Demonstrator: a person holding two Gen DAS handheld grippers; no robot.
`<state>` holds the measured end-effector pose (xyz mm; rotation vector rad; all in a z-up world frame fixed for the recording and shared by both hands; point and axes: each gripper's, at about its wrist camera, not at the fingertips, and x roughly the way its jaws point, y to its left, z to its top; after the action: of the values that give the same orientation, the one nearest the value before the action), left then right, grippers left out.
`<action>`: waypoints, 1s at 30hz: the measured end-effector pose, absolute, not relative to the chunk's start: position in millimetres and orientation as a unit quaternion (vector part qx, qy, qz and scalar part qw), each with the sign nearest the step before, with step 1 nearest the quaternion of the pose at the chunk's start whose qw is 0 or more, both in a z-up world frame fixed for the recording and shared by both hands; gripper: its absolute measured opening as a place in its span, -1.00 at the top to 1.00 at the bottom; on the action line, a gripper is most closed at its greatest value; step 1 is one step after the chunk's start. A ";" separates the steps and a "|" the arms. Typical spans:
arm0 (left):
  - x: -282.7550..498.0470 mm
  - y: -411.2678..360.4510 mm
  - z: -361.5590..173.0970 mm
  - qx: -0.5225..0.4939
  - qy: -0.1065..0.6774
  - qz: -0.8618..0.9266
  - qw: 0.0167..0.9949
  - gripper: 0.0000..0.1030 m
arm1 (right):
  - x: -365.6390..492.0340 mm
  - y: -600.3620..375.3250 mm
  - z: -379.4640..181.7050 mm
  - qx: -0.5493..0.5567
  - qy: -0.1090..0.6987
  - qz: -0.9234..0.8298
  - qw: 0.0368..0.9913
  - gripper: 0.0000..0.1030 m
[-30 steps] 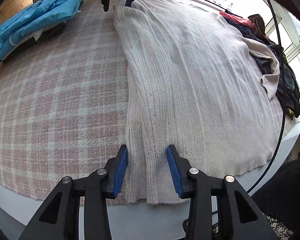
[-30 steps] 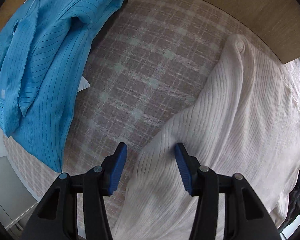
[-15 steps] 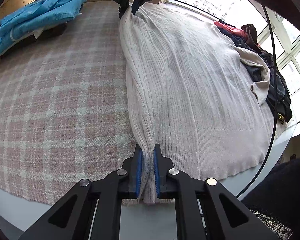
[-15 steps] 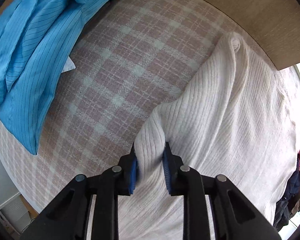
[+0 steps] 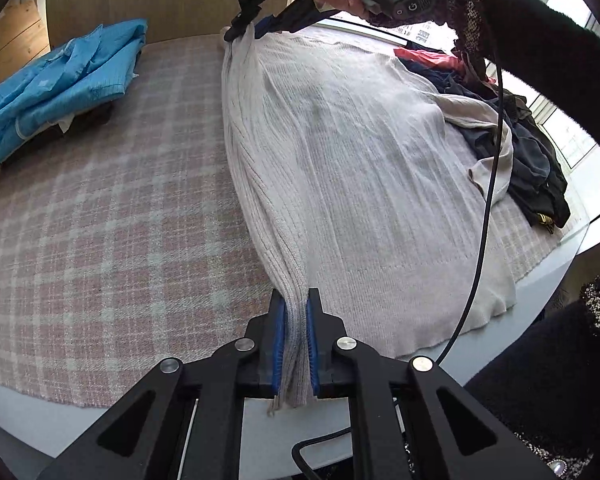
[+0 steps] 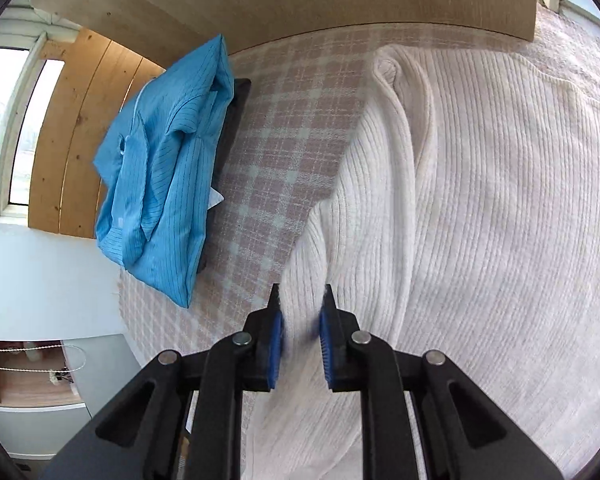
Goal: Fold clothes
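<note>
I had the left gripper (image 5: 296,344) with its jaws closed tight on the near hem of the cream ribbed knit sweater (image 5: 352,168), which lay spread over the pink plaid bed cover (image 5: 100,220). My right gripper (image 6: 300,344) pinched that sweater's far edge, lifting it, beside the folded blue striped shirt (image 6: 160,184)

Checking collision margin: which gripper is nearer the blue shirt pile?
Right. The right gripper pinches the sweater edge at the far end beside the blue shirt pile; the left gripper holds its near hem.
</note>
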<state>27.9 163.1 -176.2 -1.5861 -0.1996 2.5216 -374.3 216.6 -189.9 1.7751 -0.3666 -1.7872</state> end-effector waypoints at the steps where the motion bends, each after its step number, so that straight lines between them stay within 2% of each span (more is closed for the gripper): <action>1: 27.3 166.7 -173.4 -0.529 -0.061 0.842 0.083 0.83 | -376.1 229.4 -188.5 0.662 -0.155 -0.671 0.296 0.70; 10: 13.1 219.3 -163.2 -0.535 -0.005 0.832 0.145 0.83 | -399.7 322.3 -191.3 0.639 -0.217 -0.686 0.272 0.70; 16: 0.9 250.8 -187.7 -0.567 0.035 0.802 0.184 0.79 | -398.6 348.4 -223.3 0.652 -0.204 -0.690 0.238 0.65; 18: -2.9 259.3 -198.3 -0.580 0.048 0.790 0.193 0.75 | -398.4 351.4 -232.9 0.662 -0.187 -0.688 0.232 0.53; 19: -1.9 258.0 -198.0 -0.583 0.041 0.788 0.195 0.70 | -398.3 351.3 -237.4 0.668 -0.175 -0.685 0.231 0.39; 27: 30.6 217.6 -167.1 -0.573 -0.010 0.798 0.187 0.30 | -379.2 353.4 -209.6 0.650 -0.047 -0.724 0.224 0.39; 30: 35.3 181.3 -162.1 -0.572 -0.033 0.807 0.147 0.28 | -359.4 355.0 -181.6 0.613 -0.025 -0.753 0.237 0.39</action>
<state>35.3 181.3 -162.1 -1.6452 -0.0935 2.3210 -359.4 355.0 -181.6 1.6804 -0.0690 -2.0655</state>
